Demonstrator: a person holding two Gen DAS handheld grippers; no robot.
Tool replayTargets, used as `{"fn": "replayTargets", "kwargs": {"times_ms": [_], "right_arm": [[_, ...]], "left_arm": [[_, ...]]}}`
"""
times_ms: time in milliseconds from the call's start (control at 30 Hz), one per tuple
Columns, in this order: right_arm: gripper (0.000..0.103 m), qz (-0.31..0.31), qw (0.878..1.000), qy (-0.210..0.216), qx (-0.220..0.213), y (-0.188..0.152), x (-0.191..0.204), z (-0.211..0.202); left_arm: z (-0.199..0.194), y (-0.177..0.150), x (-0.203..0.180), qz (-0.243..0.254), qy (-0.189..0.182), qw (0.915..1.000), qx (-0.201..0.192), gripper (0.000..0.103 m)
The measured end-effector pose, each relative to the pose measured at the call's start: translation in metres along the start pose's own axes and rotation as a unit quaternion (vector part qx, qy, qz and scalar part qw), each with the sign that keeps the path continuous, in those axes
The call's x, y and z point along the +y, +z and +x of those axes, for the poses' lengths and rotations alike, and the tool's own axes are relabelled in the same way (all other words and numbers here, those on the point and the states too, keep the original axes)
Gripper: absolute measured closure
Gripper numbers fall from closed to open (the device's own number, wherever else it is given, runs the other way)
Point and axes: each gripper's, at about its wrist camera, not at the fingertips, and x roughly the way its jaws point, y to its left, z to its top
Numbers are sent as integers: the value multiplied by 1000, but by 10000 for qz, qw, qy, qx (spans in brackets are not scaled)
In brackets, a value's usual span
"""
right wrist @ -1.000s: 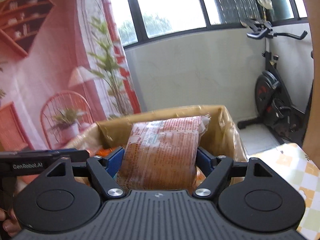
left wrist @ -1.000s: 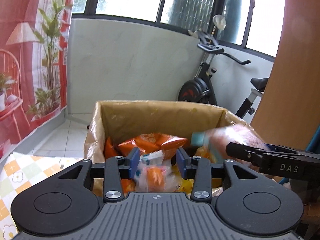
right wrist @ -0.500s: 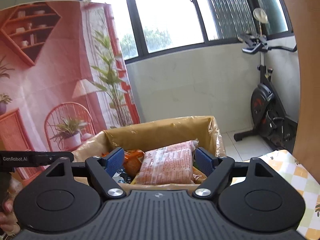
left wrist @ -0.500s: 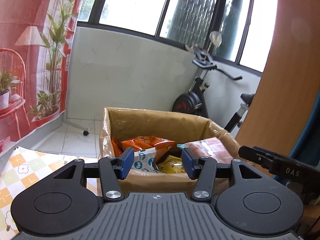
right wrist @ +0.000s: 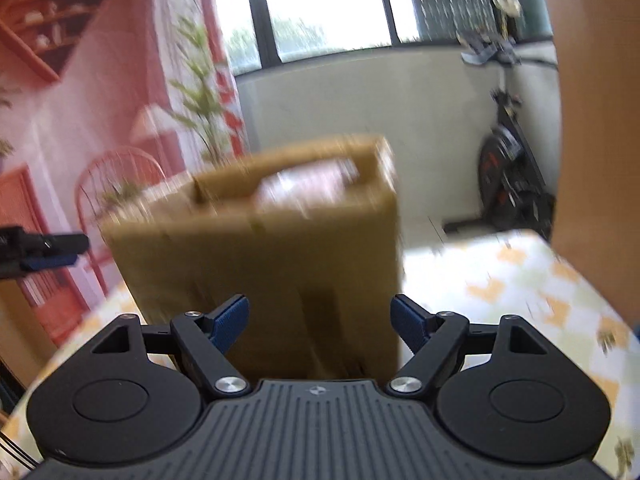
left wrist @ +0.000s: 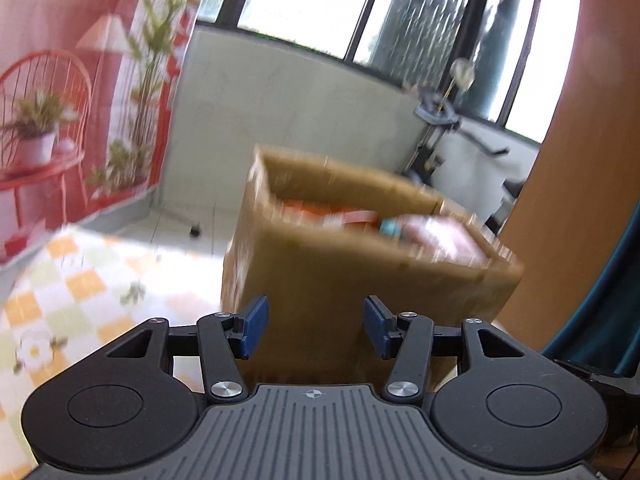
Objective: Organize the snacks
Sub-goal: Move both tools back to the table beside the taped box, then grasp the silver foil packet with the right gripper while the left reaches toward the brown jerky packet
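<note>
A brown cardboard box (left wrist: 352,280) stands on the checkered tablecloth; it also shows in the right wrist view (right wrist: 260,248). Both views are blurred. Orange snack packs (left wrist: 320,210) and a pink-red snack pack (left wrist: 440,236) lie inside it; the pink-red pack also shows in the right wrist view (right wrist: 304,184). My left gripper (left wrist: 314,330) is open and empty in front of the box's near wall. My right gripper (right wrist: 320,326) is open and empty, also low in front of the box. The left gripper's tip shows at the left edge of the right wrist view (right wrist: 44,250).
The yellow-and-white checkered tablecloth (left wrist: 80,280) covers the table (right wrist: 520,280). An exercise bike (right wrist: 516,184) stands by the white wall. A brown wooden panel (left wrist: 580,160) rises on the right. A red printed backdrop (right wrist: 80,120) hangs on the left.
The right gripper opened and let the pink-red pack go into the box. The left gripper let its small snack go. Both grippers pulled back and down from the box.
</note>
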Motion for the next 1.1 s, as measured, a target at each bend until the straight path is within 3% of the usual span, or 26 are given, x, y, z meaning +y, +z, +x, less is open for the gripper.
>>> {"fn": "replayTargets", "kwargs": {"times_ms": [167, 333, 500, 600, 800, 900, 1000, 1100], "right_arm": [[22, 271, 9954, -328, 864, -42, -23, 10], [27, 642, 9812, -575, 1728, -80, -39, 19], [31, 801, 9698, -541, 2239, -102, -36, 25], [37, 404, 9700, -488, 2345, -100, -23, 29], [39, -482, 9686, -538, 2378, -105, -2, 39], [48, -831, 9699, -497, 2233, -107, 2, 42], [59, -740, 9737, -509, 2092, -105, -4, 42], [60, -556, 9772, -452, 2000, -102, -14, 44]], "left_arm": [[16, -28, 8, 6, 92, 9988, 485, 48], [21, -47, 19, -146, 171, 9965, 811, 48], [22, -55, 26, -275, 212, 9945, 993, 48], [22, -60, 26, -326, 205, 9932, 1099, 48], [23, -67, 25, -397, 178, 9914, 1231, 48], [24, -69, 24, -398, 166, 9909, 1277, 48], [27, -71, 23, -452, 89, 9901, 1326, 48], [33, -73, 18, -453, -130, 9899, 1338, 48]]}}
